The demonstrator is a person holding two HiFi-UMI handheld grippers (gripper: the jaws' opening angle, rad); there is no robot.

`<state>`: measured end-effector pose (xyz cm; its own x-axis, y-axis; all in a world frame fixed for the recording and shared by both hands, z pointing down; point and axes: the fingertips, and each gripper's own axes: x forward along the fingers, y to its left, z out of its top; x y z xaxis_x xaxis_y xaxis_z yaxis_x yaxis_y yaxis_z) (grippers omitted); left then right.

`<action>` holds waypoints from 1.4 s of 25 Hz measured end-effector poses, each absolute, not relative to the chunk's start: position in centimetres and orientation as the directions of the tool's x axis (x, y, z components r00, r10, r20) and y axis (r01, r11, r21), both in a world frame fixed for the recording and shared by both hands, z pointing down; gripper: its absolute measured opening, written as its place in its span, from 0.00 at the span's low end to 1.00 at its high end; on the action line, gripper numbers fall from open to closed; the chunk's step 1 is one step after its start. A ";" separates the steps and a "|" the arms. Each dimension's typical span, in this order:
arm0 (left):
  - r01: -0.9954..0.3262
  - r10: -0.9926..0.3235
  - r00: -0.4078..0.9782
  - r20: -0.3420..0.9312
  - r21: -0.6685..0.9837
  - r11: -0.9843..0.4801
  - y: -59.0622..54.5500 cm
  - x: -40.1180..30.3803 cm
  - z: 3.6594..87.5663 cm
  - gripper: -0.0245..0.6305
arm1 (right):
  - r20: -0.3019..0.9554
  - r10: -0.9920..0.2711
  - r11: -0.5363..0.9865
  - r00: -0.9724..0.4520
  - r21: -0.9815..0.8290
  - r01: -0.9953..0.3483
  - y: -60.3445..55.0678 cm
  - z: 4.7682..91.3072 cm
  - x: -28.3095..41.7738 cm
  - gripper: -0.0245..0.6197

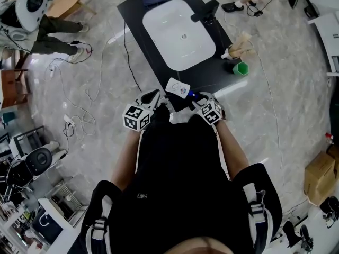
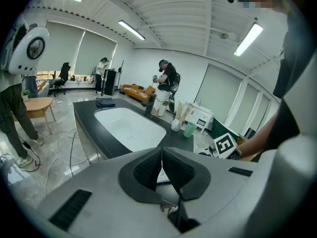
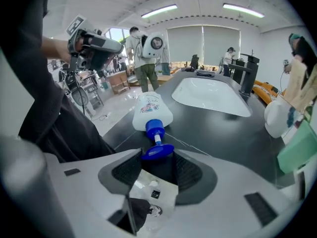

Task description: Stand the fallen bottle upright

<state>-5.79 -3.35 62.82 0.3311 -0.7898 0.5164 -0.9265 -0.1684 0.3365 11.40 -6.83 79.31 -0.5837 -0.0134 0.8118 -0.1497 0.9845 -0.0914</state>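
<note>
Glossy black tabletop [image 1: 137, 30], white sunken basin [image 1: 180, 33] central; fallen white plastic pump bottle [image 3: 152, 112] at near edge; grey marble floor [image 1: 286, 105] all round; left gripper [image 2: 161, 155] closed; right gripper [image 3: 157, 156] apart, blue pump head [image 3: 159, 150] at its mouth

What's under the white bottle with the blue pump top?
The white plastic bottle with the blue pump top lies on its side on the black countertop. Only that dark surface shows around it. The patch right beneath its body is covered, so nothing can be told there.
</note>
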 end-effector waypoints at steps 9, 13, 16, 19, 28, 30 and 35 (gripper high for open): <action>-0.922 -0.775 0.361 0.519 0.326 -0.210 -3.6 -5.3 63.0 0.06 | 0.805 -0.008 0.969 -0.593 -0.140 -0.203 -7.0 79.1 11.4 0.41; -0.914 -0.780 0.371 0.505 0.345 -0.211 -3.9 -5.2 63.1 0.06 | 0.787 -0.016 0.963 -0.617 -0.153 -0.220 -6.9 77.9 11.2 0.41; -0.911 -0.777 0.380 0.502 0.348 -0.220 -4.0 -5.1 63.2 0.06 | 0.777 -0.032 0.961 -0.629 -0.148 -0.232 -7.1 76.3 10.8 0.40; -0.907 -0.775 0.389 0.497 0.355 -0.228 -3.9 -5.1 63.2 0.06 | 0.775 -0.042 0.961 -0.631 -0.141 -0.237 -7.1 75.5 10.6 0.40; -0.891 -0.771 0.424 0.475 0.370 -0.262 -4.2 -5.9 63.0 0.06 | 0.740 -0.119 0.949 -0.662 -0.112 -0.295 -8.3 71.6 9.1 0.37; -0.887 -0.771 0.431 0.469 0.375 -0.267 -4.2 -6.3 63.0 0.06 | 0.727 -0.144 0.936 -0.672 -0.121 -0.331 -8.7 70.8 8.8 0.33; -0.882 -0.771 0.442 0.458 0.381 -0.279 -4.1 -7.4 63.0 0.06 | 0.719 -0.192 0.919 -0.668 -0.107 -0.379 -9.4 69.8 8.1 0.28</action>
<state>-7.41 -4.10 62.95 0.4419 -0.7710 0.4585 -0.8816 -0.2788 0.3809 8.05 -9.42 69.76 -0.6678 -0.1923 0.7191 -0.3795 0.9190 -0.1066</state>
